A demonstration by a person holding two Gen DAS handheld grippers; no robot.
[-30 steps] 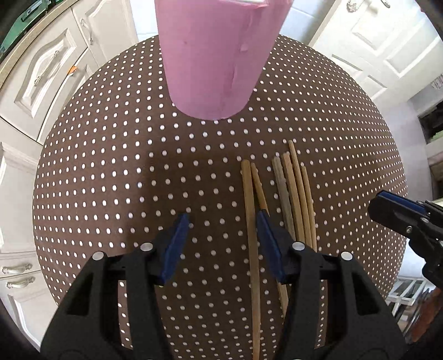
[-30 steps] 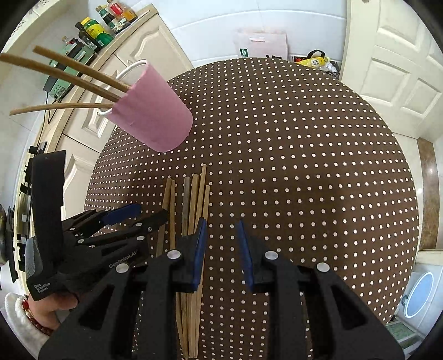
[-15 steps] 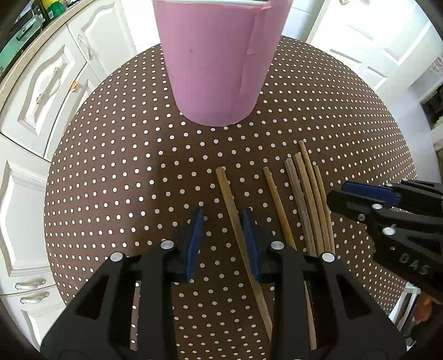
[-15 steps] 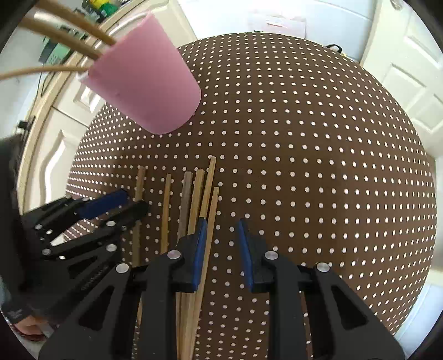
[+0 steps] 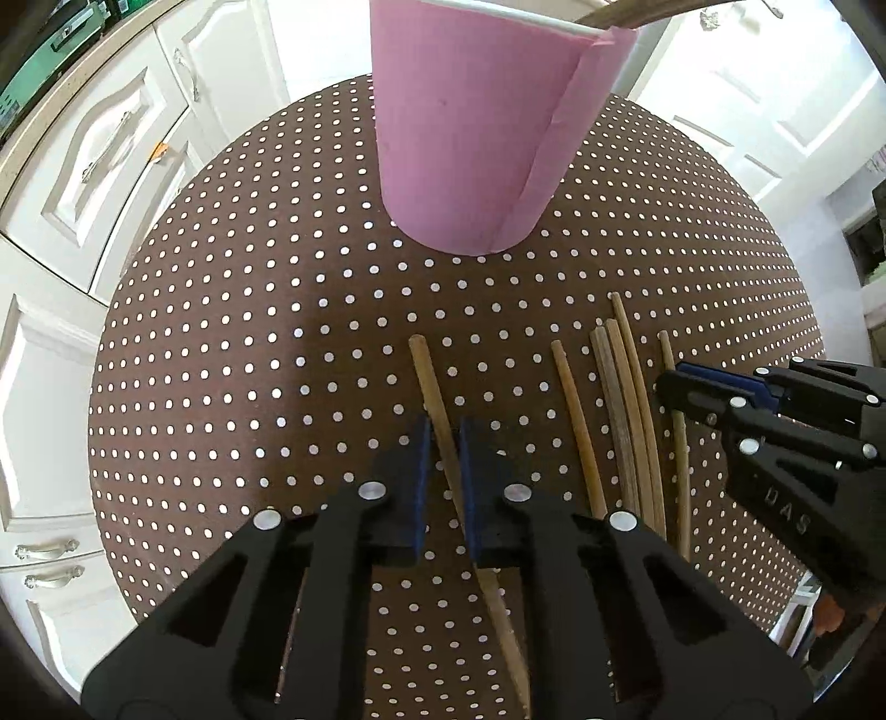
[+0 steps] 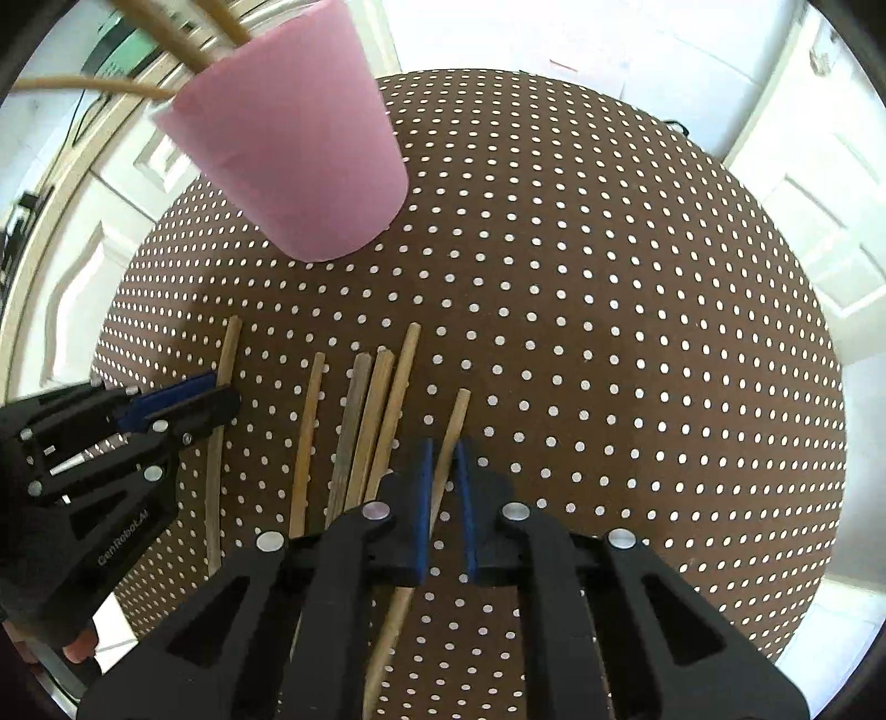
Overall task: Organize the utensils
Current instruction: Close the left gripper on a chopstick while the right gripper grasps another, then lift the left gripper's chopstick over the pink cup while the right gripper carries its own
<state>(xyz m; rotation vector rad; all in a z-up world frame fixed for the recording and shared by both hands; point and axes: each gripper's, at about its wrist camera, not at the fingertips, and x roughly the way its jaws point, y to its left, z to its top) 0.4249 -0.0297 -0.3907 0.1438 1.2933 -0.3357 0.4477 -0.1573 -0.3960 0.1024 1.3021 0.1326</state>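
Wooden chopsticks lie in a row on the dotted table [image 5: 221, 332], near the pink cup [image 5: 476, 138]. 1 chopstick [image 5: 437, 399] is pinched by the left gripper [image 5: 441, 443]; another chopstick [image 6: 451, 432] is clamped by the right gripper [image 6: 441, 459]. Each thin stick could pivot or slip on lifting, since it is gripped off-centre, and the cup could be tipped.

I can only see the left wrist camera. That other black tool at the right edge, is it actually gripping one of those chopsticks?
Observer: Yes. Seen from its own camera, the right gripper has its fingers shut on the outermost chopstick.
Operator: And the pink cup, is anything in it? I barely see its rim.
Observer: Three chopsticks stick out of the top of the pink cup.
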